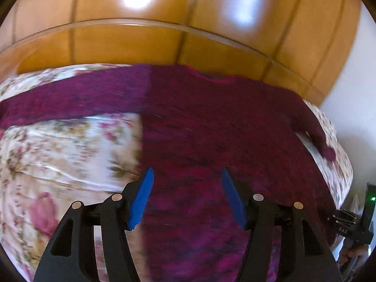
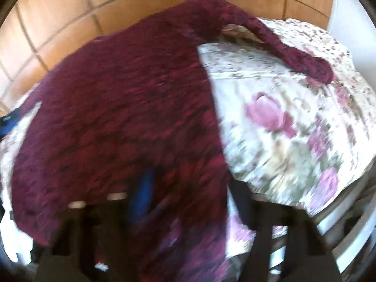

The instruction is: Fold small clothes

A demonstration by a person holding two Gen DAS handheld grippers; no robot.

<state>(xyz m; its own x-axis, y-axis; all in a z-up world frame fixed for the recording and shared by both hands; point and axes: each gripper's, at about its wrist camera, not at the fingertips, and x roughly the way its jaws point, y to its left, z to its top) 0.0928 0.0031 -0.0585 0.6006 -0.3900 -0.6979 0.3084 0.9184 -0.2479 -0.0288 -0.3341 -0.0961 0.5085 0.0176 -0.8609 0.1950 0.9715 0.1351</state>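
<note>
A dark magenta knitted sweater (image 1: 223,122) lies spread on a floral bedspread (image 1: 58,145), one sleeve stretched out to the left, the other at the right edge. My left gripper (image 1: 186,176) is open with blue pads, just above the sweater's lower body near its left side edge. In the right wrist view the sweater (image 2: 122,108) fills the left and centre, a sleeve (image 2: 293,56) lying across the bedspread (image 2: 293,129). My right gripper (image 2: 188,188) is blurred, open, over the sweater's lower right edge; the left blue pad (image 2: 143,192) shows.
A wooden headboard or panelled wall (image 1: 141,40) stands behind the bed. A white wall (image 1: 352,94) is at the right. The other gripper's body (image 1: 352,223) shows at the lower right of the left wrist view. The bed's edge (image 2: 340,211) drops off at the right.
</note>
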